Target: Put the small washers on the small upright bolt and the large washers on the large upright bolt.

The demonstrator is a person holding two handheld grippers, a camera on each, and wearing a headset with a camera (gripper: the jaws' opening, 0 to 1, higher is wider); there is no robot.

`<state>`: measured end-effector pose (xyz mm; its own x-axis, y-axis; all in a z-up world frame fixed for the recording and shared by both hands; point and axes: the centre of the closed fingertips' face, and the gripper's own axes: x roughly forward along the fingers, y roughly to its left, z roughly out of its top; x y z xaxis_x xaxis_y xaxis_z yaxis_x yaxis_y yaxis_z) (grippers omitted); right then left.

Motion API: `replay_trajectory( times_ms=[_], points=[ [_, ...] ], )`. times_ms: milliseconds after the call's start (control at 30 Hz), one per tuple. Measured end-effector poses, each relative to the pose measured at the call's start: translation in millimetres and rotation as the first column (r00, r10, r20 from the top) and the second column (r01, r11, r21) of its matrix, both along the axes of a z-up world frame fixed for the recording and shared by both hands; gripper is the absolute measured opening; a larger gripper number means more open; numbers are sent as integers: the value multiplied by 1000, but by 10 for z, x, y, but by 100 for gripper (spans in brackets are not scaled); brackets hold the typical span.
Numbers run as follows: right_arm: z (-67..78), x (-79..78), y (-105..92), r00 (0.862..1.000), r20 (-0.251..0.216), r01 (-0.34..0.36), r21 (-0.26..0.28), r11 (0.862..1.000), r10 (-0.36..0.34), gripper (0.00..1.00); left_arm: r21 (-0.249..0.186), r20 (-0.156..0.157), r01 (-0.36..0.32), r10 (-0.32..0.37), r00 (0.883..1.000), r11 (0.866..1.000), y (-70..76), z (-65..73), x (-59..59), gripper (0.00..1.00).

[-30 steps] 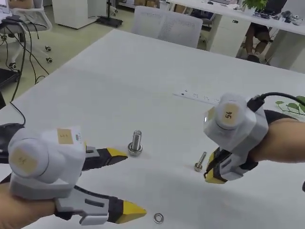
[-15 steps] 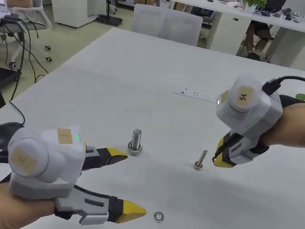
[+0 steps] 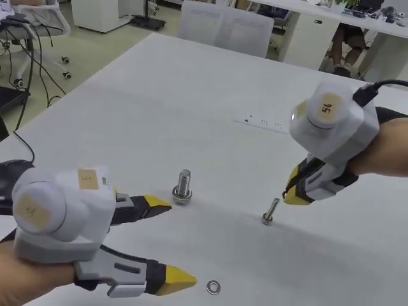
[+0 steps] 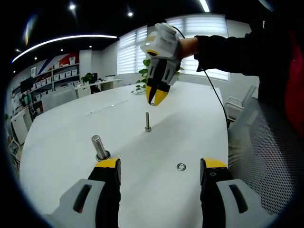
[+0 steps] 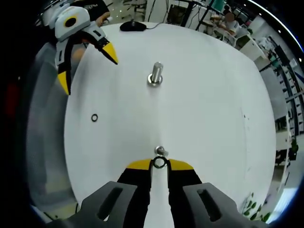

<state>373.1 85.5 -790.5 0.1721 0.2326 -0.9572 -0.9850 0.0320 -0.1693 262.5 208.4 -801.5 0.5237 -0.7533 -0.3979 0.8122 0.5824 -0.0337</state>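
Small washer [image 5: 159, 163] is pinched by its rim between the nearly closed tips of the right claw [image 3: 293, 196], held just above and beside the small upright bolt [image 3: 270, 211] — judged so that its hole can be lined up over the bolt's top. The large upright bolt [image 3: 182, 187] is stood well left of that bolt, and a loose washer [image 3: 213, 287] is laid flat on the counter [image 3: 159, 108] nearer the person. The left claw [image 3: 173, 241] is held wide open and empty, well clear of that bolt — likely waiting

- A broad white counter [image 3: 191, 115] has a grey chair [image 3: 223, 29] at its far edge.
- The floor [image 3: 95, 54] is pale green.
- Windows [image 4: 209, 28] with blinds glow bright.
- A light strip [image 4: 61, 40] crosses the ceiling.
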Motion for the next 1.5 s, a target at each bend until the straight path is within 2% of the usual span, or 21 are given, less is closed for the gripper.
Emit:
replay_trajectory(
  times_ms=[533, 1500],
  points=[
    [-180, 172, 32, 1000, -27, -8, -16, 1000, 7, 13, -6, -7, -6, 6, 1000, 1000, 6, -31, 52, 67],
    [-358, 174, -16, 998, -70, 4, -25, 1000, -6, 13, -3, -27, -8, 8, 1000, 1000, -2, -78, 61, 67]
  ],
)
